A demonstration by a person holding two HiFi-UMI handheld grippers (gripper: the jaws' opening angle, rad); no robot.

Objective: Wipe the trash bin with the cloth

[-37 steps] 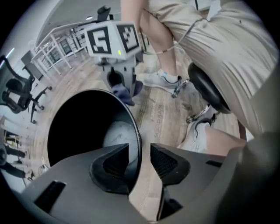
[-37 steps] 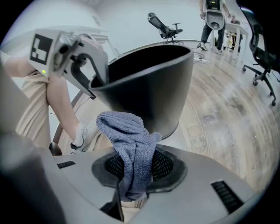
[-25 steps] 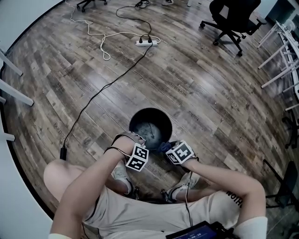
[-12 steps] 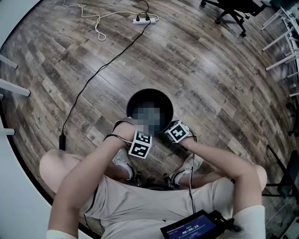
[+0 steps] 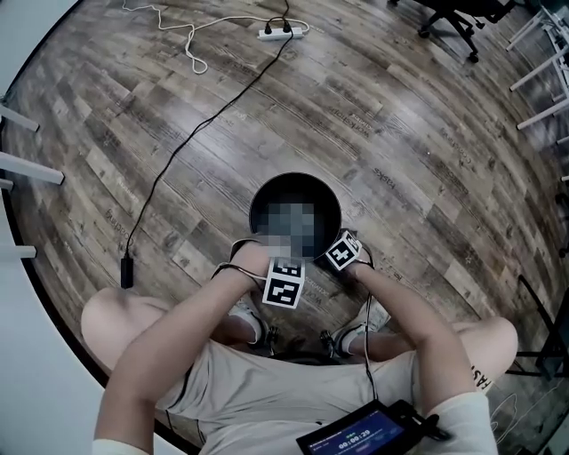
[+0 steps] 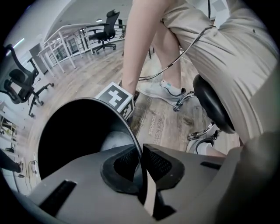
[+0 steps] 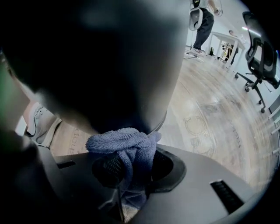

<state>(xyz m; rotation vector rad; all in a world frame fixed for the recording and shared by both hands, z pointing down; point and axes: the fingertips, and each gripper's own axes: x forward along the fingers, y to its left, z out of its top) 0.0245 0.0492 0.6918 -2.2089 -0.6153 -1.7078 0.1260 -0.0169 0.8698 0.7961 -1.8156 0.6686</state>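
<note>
Floor: wood floor is carrying the black trash bin, upright before the seated person.
Left gripper: is pinching the bin's near rim; its jaws have just been easing apart.
Right gripper: is clamping the blue cloth.
Relation: the bin's outer wall is lying directly ahead of the cloth, apparently touching it.

A grey-brown wood-plank floor fills the head view. The round black trash bin stands on it just below the frame's centre. A white power strip lies at the top edge, and a white cable loops off to its left. A black cable runs from the strip down to a small black block at centre left. An office chair stands at upper right. White frame legs touch down at the left edge. Two shoes rest below the bin.
</note>
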